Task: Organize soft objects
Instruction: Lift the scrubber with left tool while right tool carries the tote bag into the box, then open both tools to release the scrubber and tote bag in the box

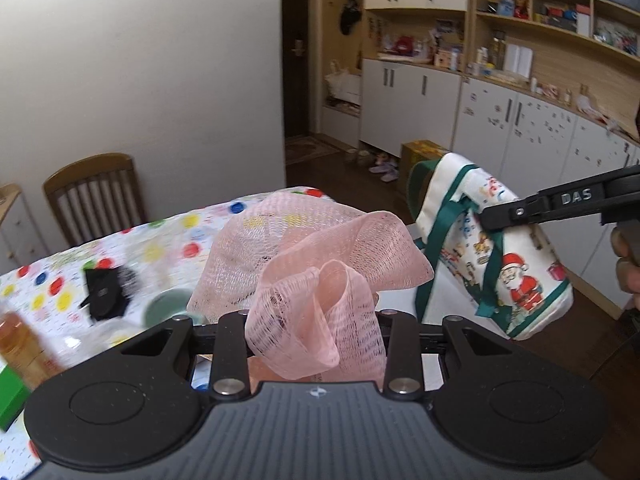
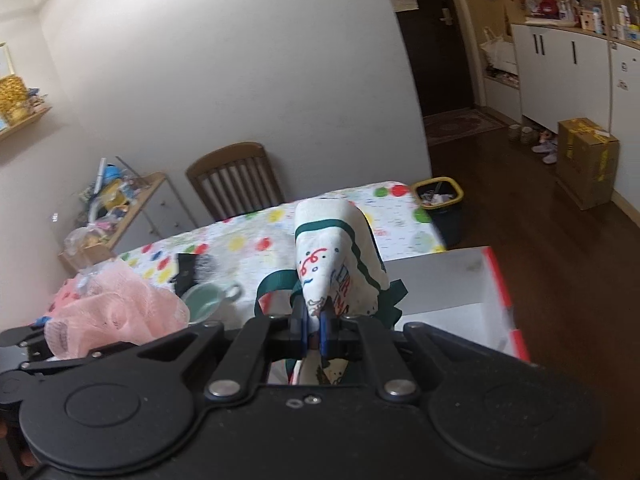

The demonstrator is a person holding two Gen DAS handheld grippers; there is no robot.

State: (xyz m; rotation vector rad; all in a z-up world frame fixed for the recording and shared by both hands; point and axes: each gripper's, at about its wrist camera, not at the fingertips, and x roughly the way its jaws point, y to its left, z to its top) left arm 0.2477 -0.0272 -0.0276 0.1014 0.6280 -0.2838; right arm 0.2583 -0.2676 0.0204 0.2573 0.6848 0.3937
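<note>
Both soft things are off the table and in the air, so the step in hand looks like the carry, with the placing yet to come. The left gripper (image 1: 316, 320) is closed on a pink mesh bath pouf (image 1: 316, 264), whose netting bunches up between the jaws and hides the pads; the jaws stand narrow, held apart only by the wad of mesh. The right gripper (image 2: 316, 330) is pinched fully shut on the edge of a small white Christmas pouch (image 2: 336, 256) with green trim and straps, its blue pads (image 2: 326, 330) pressed on the fabric; in the left wrist view the same pouch hangs from the black fingers, a Santa printed on its side. Below them lies the table under a polka-dot tablecloth (image 2: 400, 216), with a green mug (image 2: 204, 300) and a black brush (image 2: 192, 270) on it. A white box with a red rim (image 2: 460, 280) stands open just beyond the pouch on the right, and it seems the likely place for the soft things, though that is only a guess. The next move calls for bringing each load over the opening, lowering it inside the walls and only then letting go, taking care that the trailing straps and loose netting do not catch on the rim.
</note>
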